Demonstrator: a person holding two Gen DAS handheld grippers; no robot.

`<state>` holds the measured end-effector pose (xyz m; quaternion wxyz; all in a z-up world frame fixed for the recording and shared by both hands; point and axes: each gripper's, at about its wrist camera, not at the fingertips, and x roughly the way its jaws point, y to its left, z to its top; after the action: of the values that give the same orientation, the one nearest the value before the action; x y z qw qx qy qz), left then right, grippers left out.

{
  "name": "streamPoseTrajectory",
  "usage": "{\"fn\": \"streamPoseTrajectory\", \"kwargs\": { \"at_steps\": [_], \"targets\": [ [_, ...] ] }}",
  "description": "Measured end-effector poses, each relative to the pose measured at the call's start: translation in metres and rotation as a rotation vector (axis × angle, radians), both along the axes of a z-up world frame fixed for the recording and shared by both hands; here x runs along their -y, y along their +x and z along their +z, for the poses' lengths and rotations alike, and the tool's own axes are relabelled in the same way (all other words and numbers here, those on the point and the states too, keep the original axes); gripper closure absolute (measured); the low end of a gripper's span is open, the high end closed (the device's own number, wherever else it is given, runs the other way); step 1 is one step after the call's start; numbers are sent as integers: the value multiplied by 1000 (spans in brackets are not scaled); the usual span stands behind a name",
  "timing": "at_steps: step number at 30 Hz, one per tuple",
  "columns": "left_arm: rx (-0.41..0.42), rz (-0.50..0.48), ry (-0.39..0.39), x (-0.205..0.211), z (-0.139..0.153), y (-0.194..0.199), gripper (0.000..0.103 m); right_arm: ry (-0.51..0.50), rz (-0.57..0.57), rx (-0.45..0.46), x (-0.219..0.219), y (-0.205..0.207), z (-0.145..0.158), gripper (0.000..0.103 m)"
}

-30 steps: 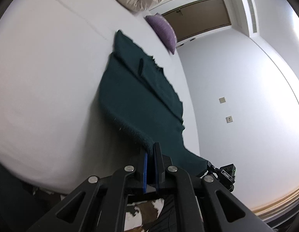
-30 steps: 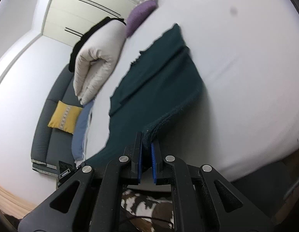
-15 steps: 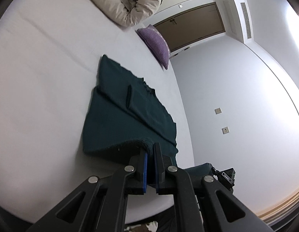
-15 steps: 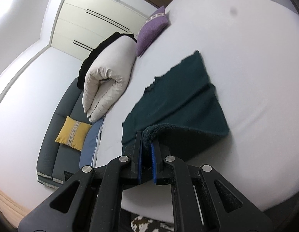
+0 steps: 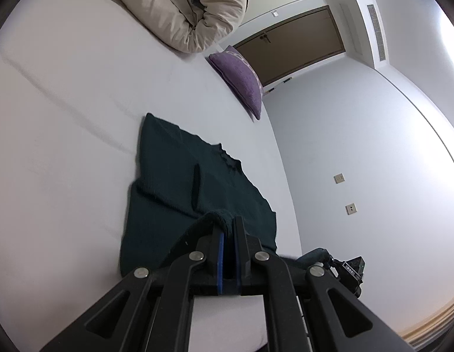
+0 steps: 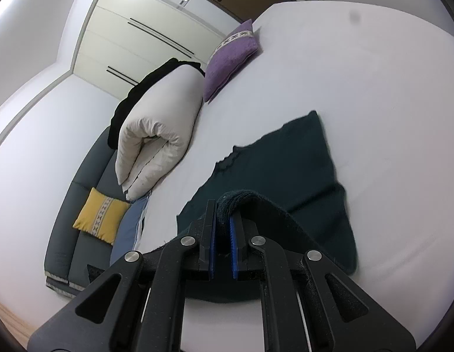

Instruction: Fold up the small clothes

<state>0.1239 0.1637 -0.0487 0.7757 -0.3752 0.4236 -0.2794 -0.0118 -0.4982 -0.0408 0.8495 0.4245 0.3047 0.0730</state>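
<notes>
A dark green knitted garment (image 5: 180,182) lies flat on the white bed (image 5: 56,123), its scalloped neckline toward the purple pillow. My left gripper (image 5: 227,223) is shut on a bunched corner of its near hem, lifted above the flat part. In the right wrist view the same garment (image 6: 288,161) spreads ahead, and my right gripper (image 6: 224,208) is shut on the other hem corner, whose edge arches over the right finger. The other gripper (image 5: 348,270) shows at the lower right of the left wrist view, with cloth in it.
A rolled cream duvet (image 5: 180,8) and a purple pillow (image 5: 241,79) lie at the far end of the bed. Beside the bed stands a grey sofa (image 6: 80,205) with a yellow cushion (image 6: 102,220). A brown door (image 5: 294,44) and a pale wall (image 5: 373,161) lie beyond.
Both grippers have carried the hem forward over the garment and upward. The garment lies wholly on the bed now, and more of the duvet, pillow and door has come into view.
</notes>
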Motion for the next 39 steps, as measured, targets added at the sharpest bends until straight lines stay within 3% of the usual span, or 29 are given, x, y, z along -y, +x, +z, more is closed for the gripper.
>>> {"fn": "streamPoseTrajectory", "kwargs": {
  "at_steps": [14, 24, 33, 36, 39],
  "targets": [
    [-42, 51, 51, 20, -32, 88, 97, -52, -47, -49, 14, 113, -35, 97],
    [-80, 81, 59, 30, -58, 148, 97, -29, -101, -121, 32, 193, -82, 96],
    [-129, 93, 130, 48, -86, 195, 96, 1, -180, -197, 58, 245, -130, 96],
    [-162, 105, 150, 49, -100, 204, 94, 11, -210, -232, 65, 258, -143, 92],
    [-172, 96, 137, 49, -104, 205, 78, 42, -239, -240, 73, 266, -154, 70]
  ]
}}
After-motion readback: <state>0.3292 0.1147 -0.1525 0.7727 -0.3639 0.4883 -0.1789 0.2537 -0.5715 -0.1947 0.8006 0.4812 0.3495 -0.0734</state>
